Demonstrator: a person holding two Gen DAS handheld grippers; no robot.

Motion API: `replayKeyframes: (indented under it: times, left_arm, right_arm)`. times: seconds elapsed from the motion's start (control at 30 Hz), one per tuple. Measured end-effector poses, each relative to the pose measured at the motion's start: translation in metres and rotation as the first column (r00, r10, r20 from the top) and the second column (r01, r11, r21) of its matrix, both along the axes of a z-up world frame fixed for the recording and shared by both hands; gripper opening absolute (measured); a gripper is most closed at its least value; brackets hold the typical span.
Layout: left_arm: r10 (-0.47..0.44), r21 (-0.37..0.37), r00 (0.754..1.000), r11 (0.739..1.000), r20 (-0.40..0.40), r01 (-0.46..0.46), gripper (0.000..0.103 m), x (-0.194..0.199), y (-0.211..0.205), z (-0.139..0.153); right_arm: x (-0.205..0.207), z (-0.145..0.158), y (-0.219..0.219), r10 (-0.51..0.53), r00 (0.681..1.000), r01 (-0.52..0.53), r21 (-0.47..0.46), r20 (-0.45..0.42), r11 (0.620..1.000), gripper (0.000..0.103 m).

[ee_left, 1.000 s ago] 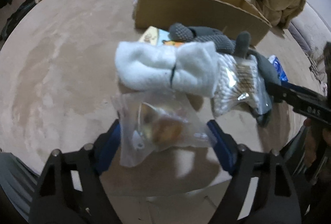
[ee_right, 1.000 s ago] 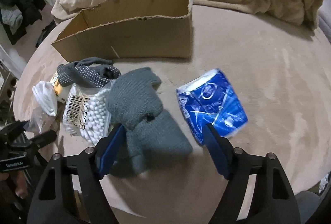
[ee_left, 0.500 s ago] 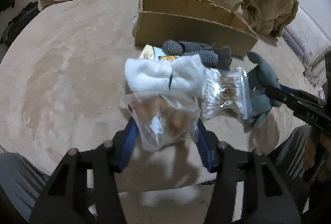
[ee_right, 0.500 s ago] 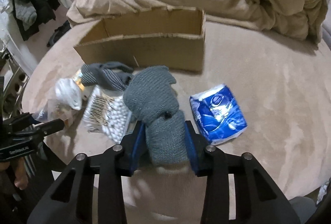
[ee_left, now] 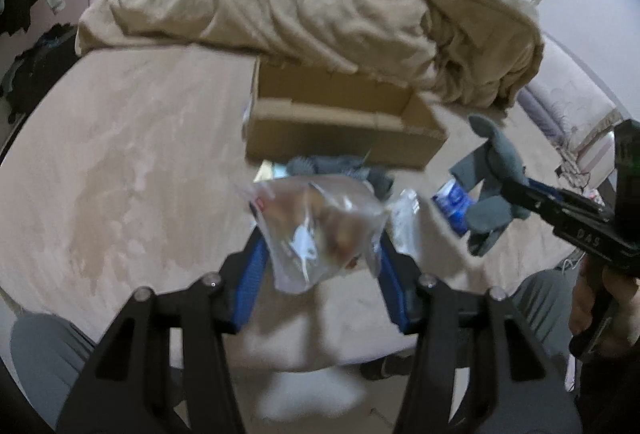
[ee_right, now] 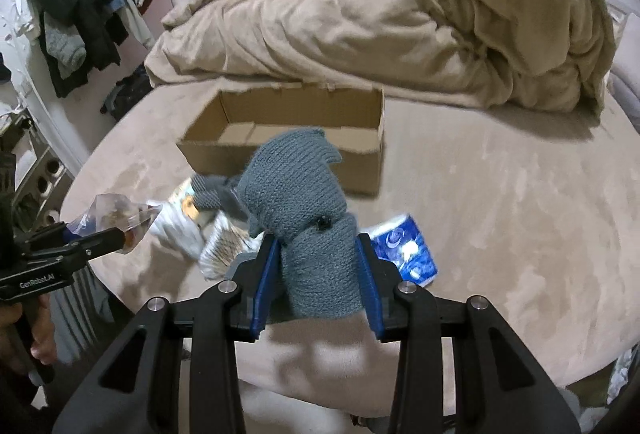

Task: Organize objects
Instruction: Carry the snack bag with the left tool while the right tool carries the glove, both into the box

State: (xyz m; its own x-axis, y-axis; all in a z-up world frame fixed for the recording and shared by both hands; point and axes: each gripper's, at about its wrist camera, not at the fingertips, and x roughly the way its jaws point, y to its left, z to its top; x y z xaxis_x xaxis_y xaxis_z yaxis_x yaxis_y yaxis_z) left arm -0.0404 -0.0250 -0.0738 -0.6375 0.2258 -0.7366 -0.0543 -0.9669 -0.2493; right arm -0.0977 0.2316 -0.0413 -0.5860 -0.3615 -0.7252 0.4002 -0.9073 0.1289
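Presently: left gripper point(ee_left: 320, 258) pinching clear plastic bag point(ee_left: 320, 226), right gripper point(ee_right: 316, 266) clamped on grey knitted sock point(ee_right: 308, 209), both above bed. Cardboard box point(ee_right: 288, 125) interior visible from right wrist view only.

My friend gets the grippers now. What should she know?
Left gripper: shut on a clear plastic bag, held up off the bed.
Right gripper: shut on a grey knitted glove, also lifted.
Cardboard box: open, looks empty so far.
On the bed in front of the box: blue packet, bag of cotton swabs, a dark glove and a white cloth.
Left to do: probably drop both held things in the box, then the rest.
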Motion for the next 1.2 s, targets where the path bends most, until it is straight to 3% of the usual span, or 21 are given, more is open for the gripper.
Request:
replayKeyframes:
  times: [0.13, 0.3, 0.57, 0.7, 0.87, 1.2]
  left_arm:
    - [-0.021, 0.031, 0.999, 0.999, -0.029, 0.022, 0.053, -0.004, 0.004, 0.033]
    - [-0.026, -0.019, 0.993, 1.000, -0.113, 0.024, 0.054, -0.013, 0.012, 0.071]
    - [-0.021, -0.003, 0.986, 1.000, -0.164, 0.021, 0.054, -0.053, 0.022, 0.087]
    - [-0.028, -0.006, 0.986, 1.000, -0.162, 0.028, 0.054, -0.079, 0.033, 0.081]
    - [-0.020, -0.021, 0.987, 1.000, -0.160, 0.017, 0.054, -0.121, 0.040, 0.067]
    - [-0.074, 0.015, 0.995, 0.997, -0.060, 0.075, 0.054, -0.183, 0.057, 0.004]
  right_arm:
    - [0.004, 0.026, 0.002, 0.026, 1.000, -0.026, -0.037, -0.007, 0.999, 0.040]
    - [0.009, 0.053, 0.007, 0.034, 0.998, -0.035, -0.020, -0.052, 0.999, 0.040]
    - [-0.022, 0.069, 0.002, 0.043, 0.992, -0.044, -0.012, -0.115, 0.999, 0.040]
    - [-0.038, 0.067, -0.003, 0.050, 0.988, -0.048, 0.019, -0.143, 0.999, 0.041]
    - [-0.090, 0.051, -0.020, 0.077, 0.986, -0.069, 0.057, -0.146, 0.996, 0.041]
    - [-0.155, -0.006, -0.037, 0.054, 0.996, -0.050, 0.064, -0.064, 0.997, 0.041]
